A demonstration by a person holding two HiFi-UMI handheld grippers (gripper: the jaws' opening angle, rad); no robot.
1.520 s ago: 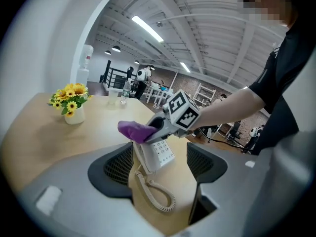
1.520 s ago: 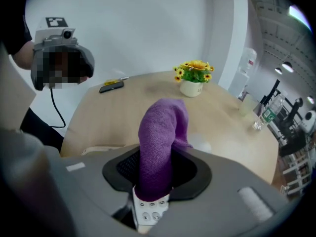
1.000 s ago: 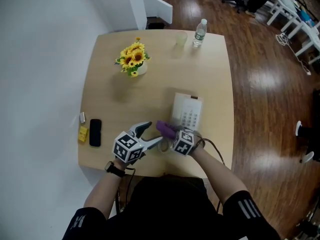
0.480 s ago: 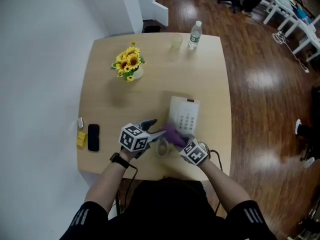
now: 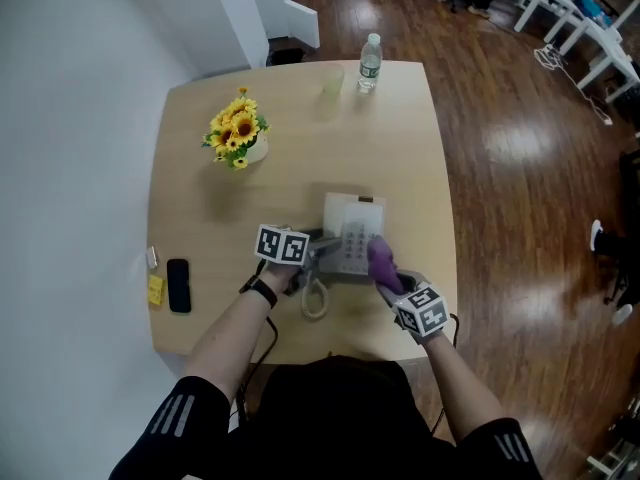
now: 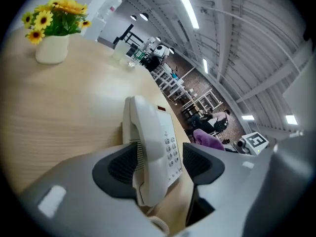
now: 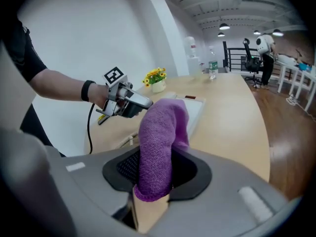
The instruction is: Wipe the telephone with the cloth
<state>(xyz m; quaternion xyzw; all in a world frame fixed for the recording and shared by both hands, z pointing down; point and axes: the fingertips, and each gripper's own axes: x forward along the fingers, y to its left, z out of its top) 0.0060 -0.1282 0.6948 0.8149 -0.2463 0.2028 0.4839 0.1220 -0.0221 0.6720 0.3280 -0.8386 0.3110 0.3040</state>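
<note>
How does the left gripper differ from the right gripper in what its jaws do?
The left gripper has its jaws apart with the handset of the telephone between them, and they have just been closing; the right gripper has its jaws shut on the purple cloth. The left gripper is at the telephone's left, the right gripper at its right. Both point toward the telephone.

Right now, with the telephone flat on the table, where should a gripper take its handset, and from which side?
Probably the middle of the handset, a jaw on each long side, coming from the near end. It lies raised along the left edge of the telephone, so both long sides stand clear of the table and keypad.
</note>
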